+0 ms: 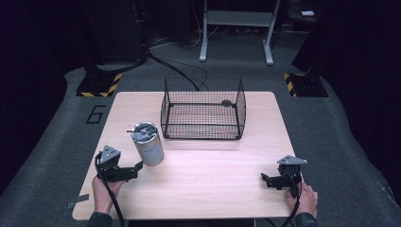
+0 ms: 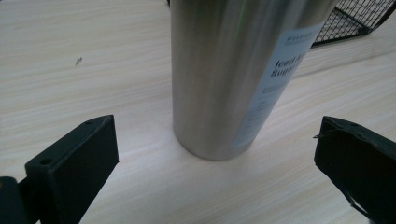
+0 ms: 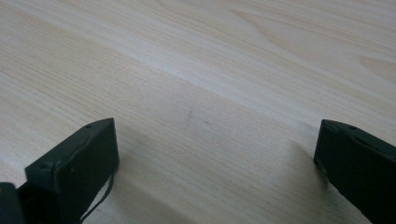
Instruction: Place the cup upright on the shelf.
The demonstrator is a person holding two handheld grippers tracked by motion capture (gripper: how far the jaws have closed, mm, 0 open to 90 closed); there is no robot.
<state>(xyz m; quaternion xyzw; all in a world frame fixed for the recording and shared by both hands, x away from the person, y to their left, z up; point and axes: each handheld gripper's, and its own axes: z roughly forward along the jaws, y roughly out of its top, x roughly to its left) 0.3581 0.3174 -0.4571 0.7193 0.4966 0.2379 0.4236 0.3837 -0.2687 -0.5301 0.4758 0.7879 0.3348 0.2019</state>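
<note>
Steel tumbler (image 1: 148, 143) stands upright on the wooden table (image 1: 213, 184), left of centre, just off the front-left corner of the wire basket (image 1: 203, 109); dark lid on top, white label down one side. Left gripper (image 1: 137, 166) sits low beside it, jaws spread wide and holding nothing; in the left gripper view the tumbler (image 2: 224, 79) rises straight ahead between the two black jaws, a little farther on than their tips, with a gap on either side. Right gripper (image 1: 265, 178) rests well apart on the right side of the table, jaws likewise parted over bare wood, nothing in them (image 3: 210, 116). My read: the left is lining up for a side grip on the tumbler, likely bound for the basket. Risks as I see them: the smooth metal wall looks slippery, so a light or off-centre squeeze could let it twist or slide down. The approach is low, near the base, and the thing is tall, so a nudge from one jaw before the other closes could tip it, most likely toward the basket side. If it holds liquid, a tilt could mean a spill past the lid. Lifted from low down, it may lean in the grip, and the basket's wall could catch its bottom edge on the way over
</note>
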